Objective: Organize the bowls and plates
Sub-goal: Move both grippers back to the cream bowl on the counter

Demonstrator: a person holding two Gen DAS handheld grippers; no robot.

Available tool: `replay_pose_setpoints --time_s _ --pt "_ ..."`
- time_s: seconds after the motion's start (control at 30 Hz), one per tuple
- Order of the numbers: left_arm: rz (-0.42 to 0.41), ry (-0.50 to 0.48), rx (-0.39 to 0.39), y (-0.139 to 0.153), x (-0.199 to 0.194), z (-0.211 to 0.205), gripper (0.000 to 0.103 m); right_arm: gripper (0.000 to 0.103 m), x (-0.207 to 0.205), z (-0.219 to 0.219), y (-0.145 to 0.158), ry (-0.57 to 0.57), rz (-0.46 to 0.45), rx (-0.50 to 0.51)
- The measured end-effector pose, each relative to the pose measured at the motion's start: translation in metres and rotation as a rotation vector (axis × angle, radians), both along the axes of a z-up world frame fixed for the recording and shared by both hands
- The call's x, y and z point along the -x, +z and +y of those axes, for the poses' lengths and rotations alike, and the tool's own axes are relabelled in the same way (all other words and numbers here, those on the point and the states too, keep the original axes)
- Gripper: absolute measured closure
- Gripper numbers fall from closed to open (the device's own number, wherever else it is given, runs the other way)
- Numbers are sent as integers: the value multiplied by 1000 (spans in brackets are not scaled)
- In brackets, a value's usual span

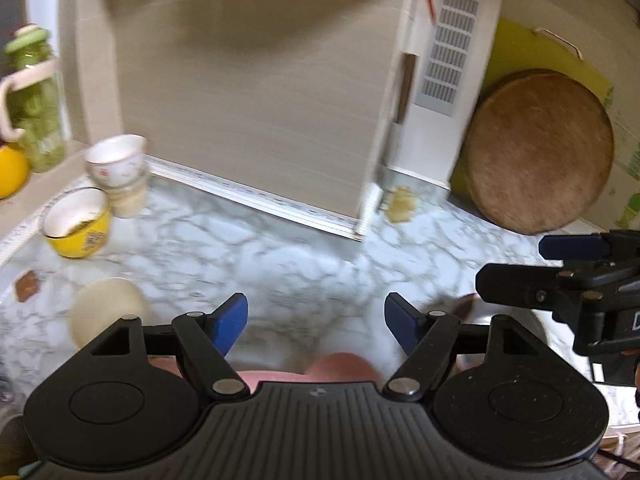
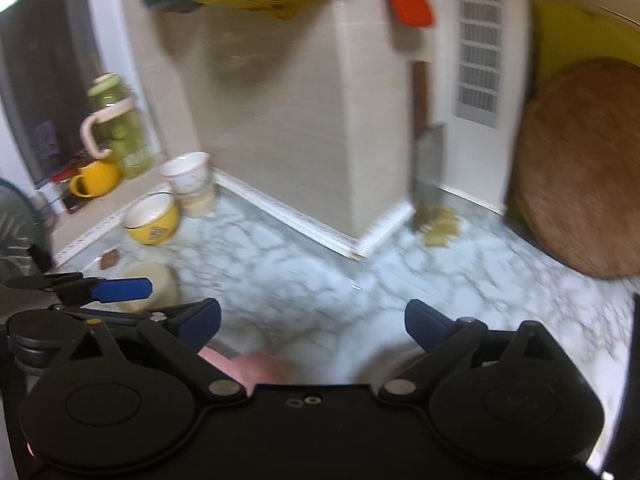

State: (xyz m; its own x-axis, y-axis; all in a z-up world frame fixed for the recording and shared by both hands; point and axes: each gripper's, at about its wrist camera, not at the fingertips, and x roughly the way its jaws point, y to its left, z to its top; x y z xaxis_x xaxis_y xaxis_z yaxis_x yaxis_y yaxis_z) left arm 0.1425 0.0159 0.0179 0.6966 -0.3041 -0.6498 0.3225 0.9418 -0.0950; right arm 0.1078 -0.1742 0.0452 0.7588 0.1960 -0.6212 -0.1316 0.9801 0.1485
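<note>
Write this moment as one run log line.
left gripper: open, empty | right gripper: open, empty | yellow bowl: on counter, untouched

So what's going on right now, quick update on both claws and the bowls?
Left gripper open, empty. Right gripper open, empty. Yellow bowl and stacked white bowls sit untouched at the counter's back left. Nothing between grippers and bowls.

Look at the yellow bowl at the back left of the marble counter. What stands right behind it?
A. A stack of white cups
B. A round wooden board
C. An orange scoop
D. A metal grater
A: the stack of white cups stands just behind the yellow bowl, near the wall.
</note>
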Motion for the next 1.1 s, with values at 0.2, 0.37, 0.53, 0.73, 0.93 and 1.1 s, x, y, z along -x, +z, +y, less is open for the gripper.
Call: replay_pose_setpoints --time_s 0.2,0.37,0.53,0.73,0.93,1.1 --pt "-32 92 -29 4 -5 44 25 0 -22 44 4 104 -19 -13" --pt "-4 189 -22 2 -20 93 25 0 -50 86 -4 150 23 -23" --pt "46 283 -24 -7 -42 138 25 0 -81 126 -18 185 85 -23" --pt "110 368 -42 -32 -72 171 25 0 -114 167 -36 220 122 14" --pt "176 408 -57 -60 -96 192 25 2 -146 188 -61 220 175 17" --pt "234 433 -58 -86 -113 202 25 8 -171 202 -81 211 232 3"
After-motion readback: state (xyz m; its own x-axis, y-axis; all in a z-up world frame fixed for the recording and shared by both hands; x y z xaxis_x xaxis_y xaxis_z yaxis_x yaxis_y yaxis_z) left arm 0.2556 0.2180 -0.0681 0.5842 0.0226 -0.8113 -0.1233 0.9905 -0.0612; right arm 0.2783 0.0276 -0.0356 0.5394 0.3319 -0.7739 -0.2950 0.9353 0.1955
